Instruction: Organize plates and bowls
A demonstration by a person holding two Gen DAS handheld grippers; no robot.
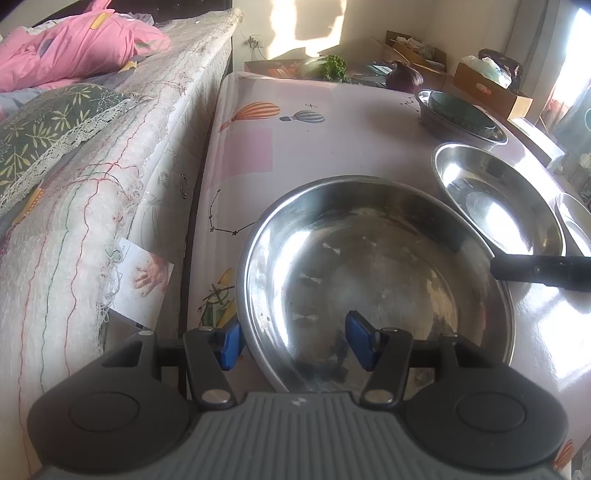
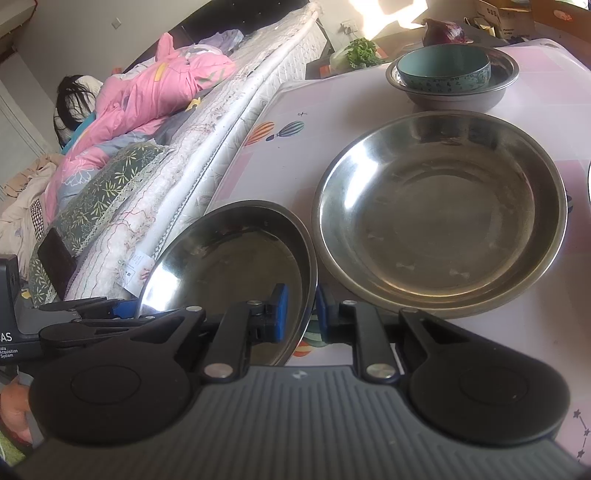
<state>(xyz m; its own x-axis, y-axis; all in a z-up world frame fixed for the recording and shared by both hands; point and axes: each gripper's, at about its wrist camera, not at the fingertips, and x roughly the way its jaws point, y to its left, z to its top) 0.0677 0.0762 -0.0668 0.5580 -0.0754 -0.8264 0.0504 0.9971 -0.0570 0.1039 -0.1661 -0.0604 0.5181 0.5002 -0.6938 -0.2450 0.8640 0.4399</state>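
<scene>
A wide steel plate [image 1: 369,266] lies nearest on the table. My left gripper [image 1: 295,343] straddles its near-left rim, one blue pad outside and one inside, with a clear gap on both sides, so it is open. My right gripper [image 2: 301,314] is shut on the opposite rim of the same plate [image 2: 229,266], which looks tilted there. A black finger of the right gripper [image 1: 535,269] shows at that rim. A second steel plate [image 2: 439,214] rests flat beside it. Further back a teal bowl [image 2: 447,70] sits inside a steel bowl [image 2: 491,92].
The table wears a pink cloth with balloon prints [image 1: 258,110]. A mattress edge [image 1: 110,203] runs tight along its left side, with a pink quilt [image 2: 155,96] and a person lying on the bed. Greens [image 1: 334,66], a purple cabbage [image 2: 443,33] and cardboard boxes [image 1: 487,88] crowd the far end.
</scene>
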